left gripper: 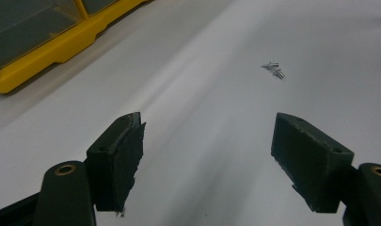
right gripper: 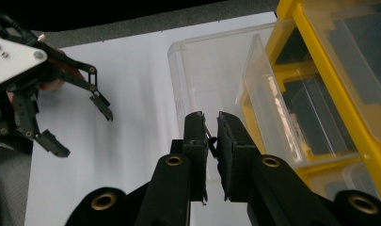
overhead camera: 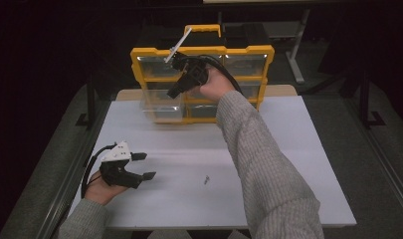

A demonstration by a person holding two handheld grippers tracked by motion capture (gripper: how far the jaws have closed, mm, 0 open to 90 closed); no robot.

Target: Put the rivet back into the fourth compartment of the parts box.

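Observation:
My right gripper (overhead camera: 171, 93) hovers over a clear plastic drawer (overhead camera: 161, 105) that is pulled out of the yellow organizer (overhead camera: 201, 50). In the right gripper view its jaws (right gripper: 212, 120) stand almost together, pinching a thin small metal piece, probably a screw (right gripper: 208, 133), above the clear drawer (right gripper: 211, 66). My left gripper (overhead camera: 146, 166) rests low at the table's left, open with nothing between its fingers (left gripper: 206, 123). A few tiny screws (overhead camera: 206, 179) lie on the white table to its right, and they appear ahead of the left jaws as tiny screws (left gripper: 274, 69).
The yellow organizer (right gripper: 320, 56) stands upright at the table's far edge, with several clear drawers and a carry handle on top. The white table (overhead camera: 288, 164) has dark floor around it. A grey-sleeved forearm (overhead camera: 258, 159) crosses the middle of the table.

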